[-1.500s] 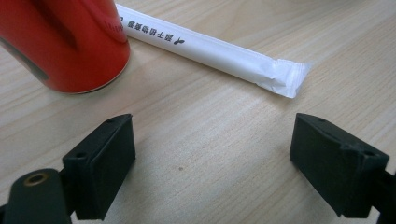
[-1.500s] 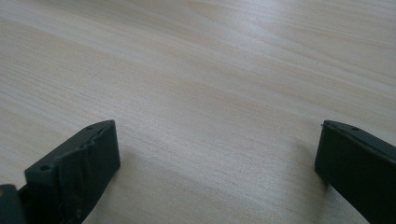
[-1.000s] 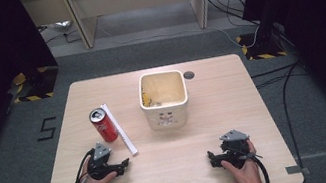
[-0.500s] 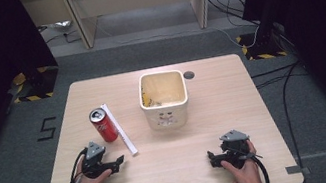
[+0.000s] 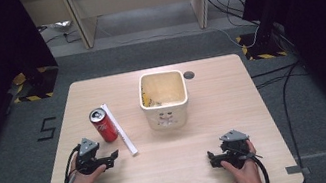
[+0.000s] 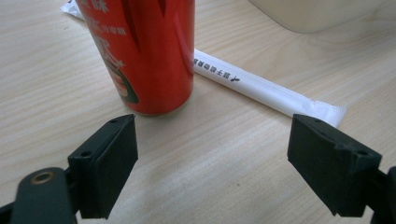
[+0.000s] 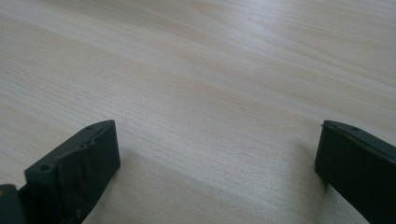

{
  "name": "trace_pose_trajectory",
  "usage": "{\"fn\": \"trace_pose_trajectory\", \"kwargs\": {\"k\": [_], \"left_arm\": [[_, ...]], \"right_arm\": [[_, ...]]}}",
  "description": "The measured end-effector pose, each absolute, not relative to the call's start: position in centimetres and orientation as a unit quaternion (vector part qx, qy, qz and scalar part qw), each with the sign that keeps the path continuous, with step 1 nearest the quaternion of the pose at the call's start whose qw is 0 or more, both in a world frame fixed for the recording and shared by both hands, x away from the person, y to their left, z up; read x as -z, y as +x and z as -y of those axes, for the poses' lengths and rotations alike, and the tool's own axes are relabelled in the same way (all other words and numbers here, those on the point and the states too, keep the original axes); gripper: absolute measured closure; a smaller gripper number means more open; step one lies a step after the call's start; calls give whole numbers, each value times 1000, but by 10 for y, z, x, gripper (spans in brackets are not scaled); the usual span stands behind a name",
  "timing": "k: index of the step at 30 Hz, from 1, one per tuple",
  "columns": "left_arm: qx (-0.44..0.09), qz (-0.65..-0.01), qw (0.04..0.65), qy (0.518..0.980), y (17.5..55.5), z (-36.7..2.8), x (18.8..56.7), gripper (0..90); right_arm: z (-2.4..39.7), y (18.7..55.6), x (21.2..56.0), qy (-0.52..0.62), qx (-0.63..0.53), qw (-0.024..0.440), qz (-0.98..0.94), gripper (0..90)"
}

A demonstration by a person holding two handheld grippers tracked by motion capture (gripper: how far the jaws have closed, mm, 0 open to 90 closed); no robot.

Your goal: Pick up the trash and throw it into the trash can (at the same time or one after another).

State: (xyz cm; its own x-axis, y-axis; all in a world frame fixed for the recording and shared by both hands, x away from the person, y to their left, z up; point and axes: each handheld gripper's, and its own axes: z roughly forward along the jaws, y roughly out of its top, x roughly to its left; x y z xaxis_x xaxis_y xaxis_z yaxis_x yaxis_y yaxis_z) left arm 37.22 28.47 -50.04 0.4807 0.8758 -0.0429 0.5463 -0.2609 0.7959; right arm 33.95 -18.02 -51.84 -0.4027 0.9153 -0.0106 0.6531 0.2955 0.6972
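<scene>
The left gripper (image 5: pixel 111 156) has its jaws spread wide and empty, low over the tabletop (image 5: pixel 175 170), aimed at the gap between the red soda can (image 6: pixel 142 51) and the near end of the white paper-wrapped straw (image 6: pixel 266 88). In the left gripper view the can stands upright just beyond the left jaw, with the straw lying flat behind it and running off toward the right jaw; the two look to be touching or nearly so at the can's base. The likely risk: if the gripper drives forward on this line, one jaw could catch the can's lower wall and tip or shove it, or the jaws could close on both things at once. Farther out, the cream square bin (image 5: pixel 164 99) stands open mid-table, well apart. The right gripper (image 5: pixel 212 159) rests near the front edge, jaws also wide over bare wood.
</scene>
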Motion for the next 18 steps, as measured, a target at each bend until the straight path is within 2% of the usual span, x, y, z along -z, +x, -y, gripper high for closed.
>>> {"fn": "trace_pose_trajectory", "kwargs": {"k": [18], "left_arm": [[-234,-472,399,751,390,-294,483,155]], "right_arm": [[180,339,518,505,-313,210,-777,2]]}}
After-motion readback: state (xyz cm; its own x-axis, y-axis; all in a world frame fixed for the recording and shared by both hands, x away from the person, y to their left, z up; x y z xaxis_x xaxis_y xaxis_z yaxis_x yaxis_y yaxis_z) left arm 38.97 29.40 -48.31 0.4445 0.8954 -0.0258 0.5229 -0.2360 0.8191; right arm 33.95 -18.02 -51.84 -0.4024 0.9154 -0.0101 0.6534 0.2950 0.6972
